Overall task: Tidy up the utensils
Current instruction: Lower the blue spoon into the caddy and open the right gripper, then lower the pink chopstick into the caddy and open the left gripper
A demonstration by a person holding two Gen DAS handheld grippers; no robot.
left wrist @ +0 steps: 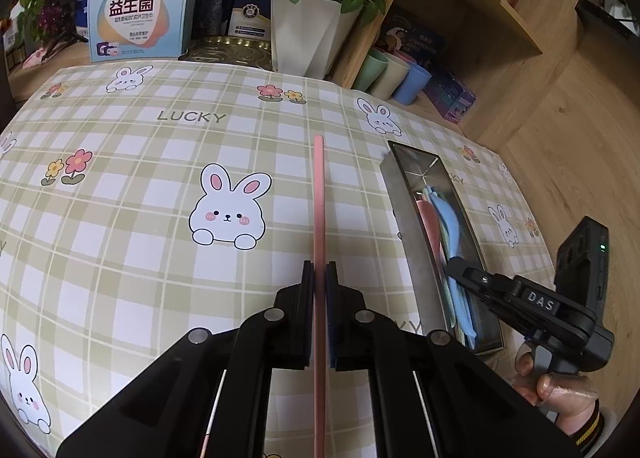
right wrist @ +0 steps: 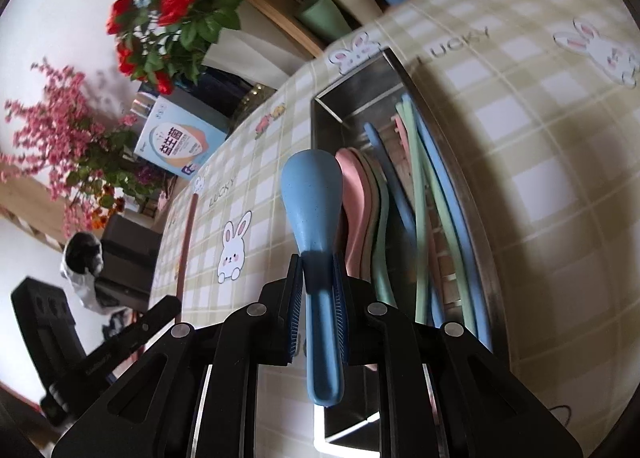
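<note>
A: What's in your left tool?
B: It's clamped on a pink chopstick over the desk
A: And the right tool?
B: Closed on a blue spoon, above the steel tray holding the other utensils

On the tablecloth, the chopstick lies left of the metal tray; spoons lie in the tray.

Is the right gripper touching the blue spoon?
Touching. In the right wrist view the right gripper is shut on the blue spoon: both pads press its handle just below the bowl, with no gap on either side.
</note>
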